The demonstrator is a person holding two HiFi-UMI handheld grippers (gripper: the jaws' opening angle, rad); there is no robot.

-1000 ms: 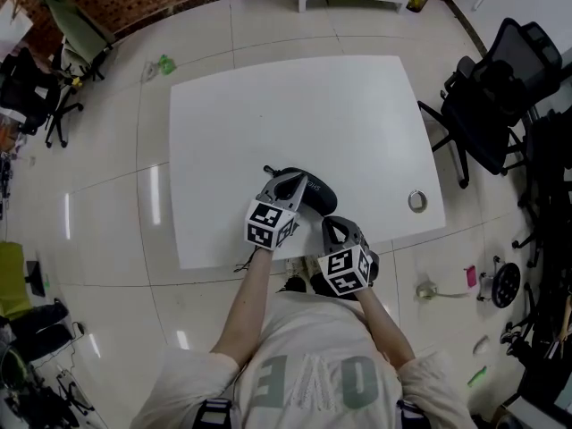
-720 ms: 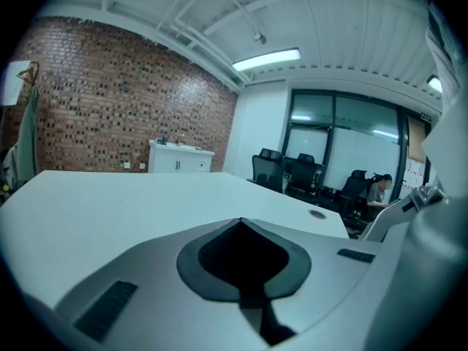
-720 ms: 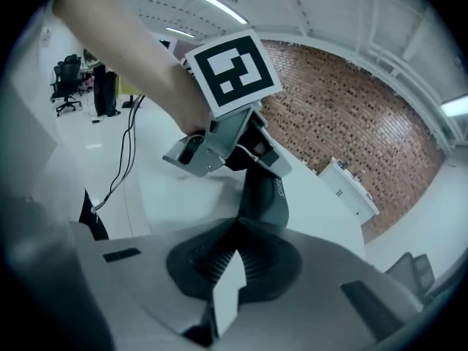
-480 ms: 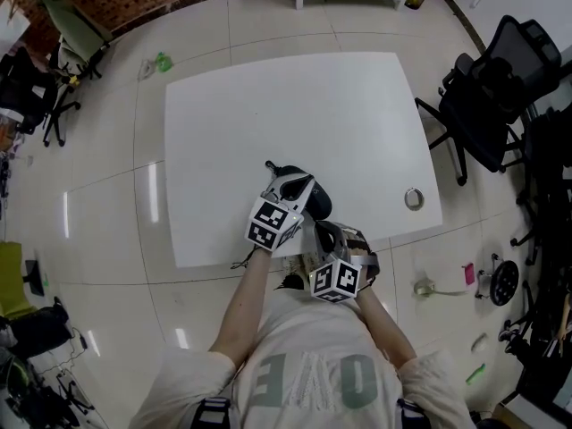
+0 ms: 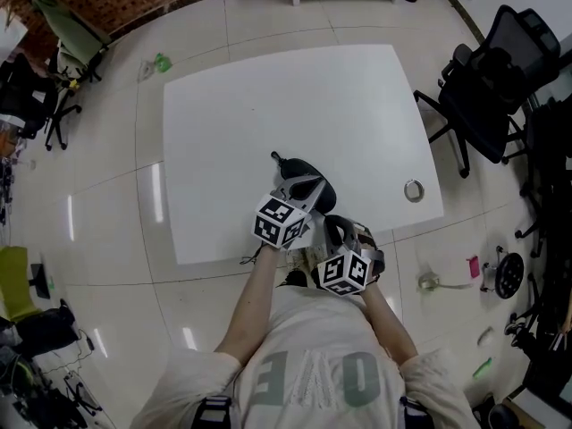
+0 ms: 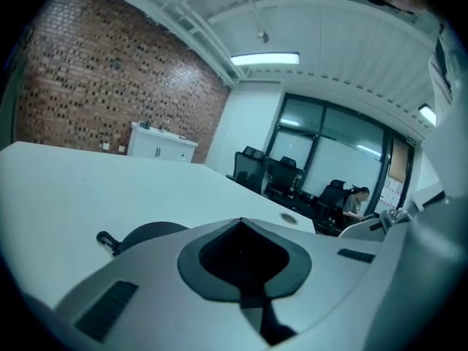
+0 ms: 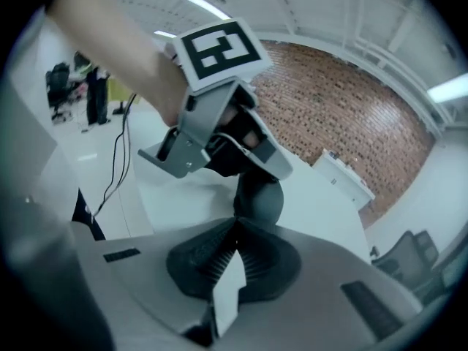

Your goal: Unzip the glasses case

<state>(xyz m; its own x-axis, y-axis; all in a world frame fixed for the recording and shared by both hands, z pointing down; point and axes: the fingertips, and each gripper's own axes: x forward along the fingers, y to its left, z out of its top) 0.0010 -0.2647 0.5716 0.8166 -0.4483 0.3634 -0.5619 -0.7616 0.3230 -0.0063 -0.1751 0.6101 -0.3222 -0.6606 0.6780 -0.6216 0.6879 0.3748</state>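
The glasses case point(image 5: 307, 169) lies dark on the white table point(image 5: 268, 96), close to the near edge, with its small loop end pointing to 11 o'clock. My left gripper point(image 5: 298, 189) is over the case's 6 o'clock side, jaws drawn together with nothing I can see between them. My right gripper point(image 7: 235, 224), at the case's 5 o'clock, also has its jaws together, with a white sliver point(image 7: 229, 291) between the pads and the tips right at the case's near end; a metal ring point(image 5: 414, 189) lies at 3 o'clock.
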